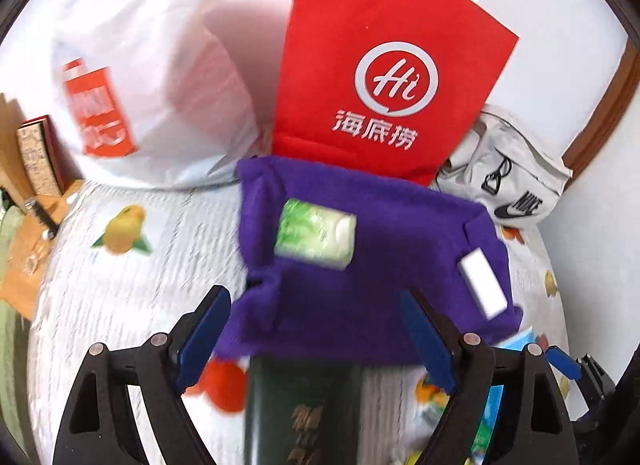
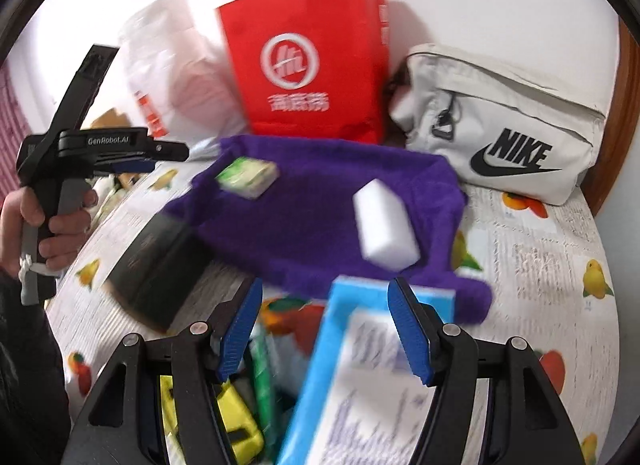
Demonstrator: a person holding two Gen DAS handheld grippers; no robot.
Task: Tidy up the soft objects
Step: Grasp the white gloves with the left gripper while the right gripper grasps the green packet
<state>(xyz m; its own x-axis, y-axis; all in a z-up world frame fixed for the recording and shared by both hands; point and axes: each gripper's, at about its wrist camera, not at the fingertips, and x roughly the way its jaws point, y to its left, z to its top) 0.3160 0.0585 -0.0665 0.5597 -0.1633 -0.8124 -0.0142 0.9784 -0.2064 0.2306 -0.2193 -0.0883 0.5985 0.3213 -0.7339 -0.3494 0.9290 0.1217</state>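
A purple fleece tray lies on the fruit-print tablecloth. In it sit a green tissue pack and a white sponge block. My left gripper hovers open over the tray's near edge, nothing between its blue pads. The right wrist view shows the same tray, tissue pack and sponge. My right gripper is open above a light-blue packet that lies on the table below its jaws, not gripped. A hand holds the left gripper at the left.
A red paper bag, a white plastic bag and a grey Nike pouch stand along the wall behind the tray. A dark green box lies at the tray's near-left side. Yellow and green items lie under the right gripper.
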